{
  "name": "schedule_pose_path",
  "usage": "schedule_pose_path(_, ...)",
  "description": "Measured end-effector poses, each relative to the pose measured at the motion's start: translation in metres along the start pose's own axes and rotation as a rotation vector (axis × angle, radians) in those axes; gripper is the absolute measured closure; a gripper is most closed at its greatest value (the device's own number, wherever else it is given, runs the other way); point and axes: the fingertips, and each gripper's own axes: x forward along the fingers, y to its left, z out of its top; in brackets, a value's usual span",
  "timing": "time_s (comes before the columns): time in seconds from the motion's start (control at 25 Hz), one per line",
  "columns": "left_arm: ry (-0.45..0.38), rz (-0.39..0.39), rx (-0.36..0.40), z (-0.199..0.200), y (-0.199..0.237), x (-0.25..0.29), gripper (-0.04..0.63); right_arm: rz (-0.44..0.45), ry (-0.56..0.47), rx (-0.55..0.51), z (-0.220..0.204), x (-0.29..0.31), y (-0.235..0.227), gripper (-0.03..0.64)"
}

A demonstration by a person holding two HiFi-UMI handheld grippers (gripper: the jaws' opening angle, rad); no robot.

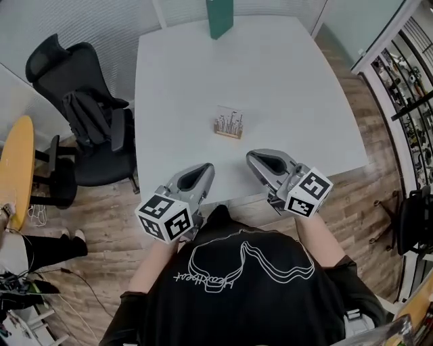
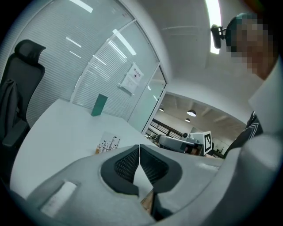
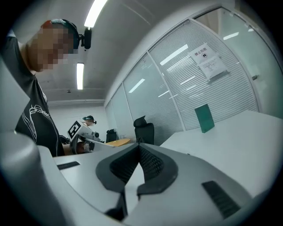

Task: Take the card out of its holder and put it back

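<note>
- Both tools sit close in: left gripper [image 1: 205, 169] and right gripper [image 1: 253, 158], grey moulded shells, ribbed black pads pinched tip to tip, nothing between them.
- Card [image 1: 230, 121], white with dark print, stands upright in its wooden holder [image 1: 228, 134] mid-table, well ahead of both.
- Smooth white table [image 1: 298, 81]; green box [image 1: 220, 17] at its far edge; black office chair [image 1: 81, 108] on the left.

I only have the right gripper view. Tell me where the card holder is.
Observer: The card holder stands mid-way across the white table, with the card upright in it.
Operator: Check the left gripper's jaws.
Observer: The left gripper is shut, with nothing between its jaws.
Operator: Place my right gripper against the holder.
Observer: The right gripper sits at the table's near edge, apart from the holder.
</note>
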Motion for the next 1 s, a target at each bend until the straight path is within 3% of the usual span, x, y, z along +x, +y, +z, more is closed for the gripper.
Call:
schedule_pose_path(0.28,-0.064,-0.035,0.083,0.007,-0.061,-0.039,0.581,0.1,-0.065,0.099,0.019,-0.04,0.069,0.609)
schedule_pose_path(0.68,-0.095,-0.087,0.14,-0.002,-0.115,-0.055,0.581,0.033,-0.036,0.11,0.001,-0.078,0.1,0.611)
schedule_pose_path(1.0,-0.095,-0.1,0.162,-0.009,-0.136,-0.055,0.581,0.031,-0.047,0.118,-0.002,-0.093,0.11,0.611)
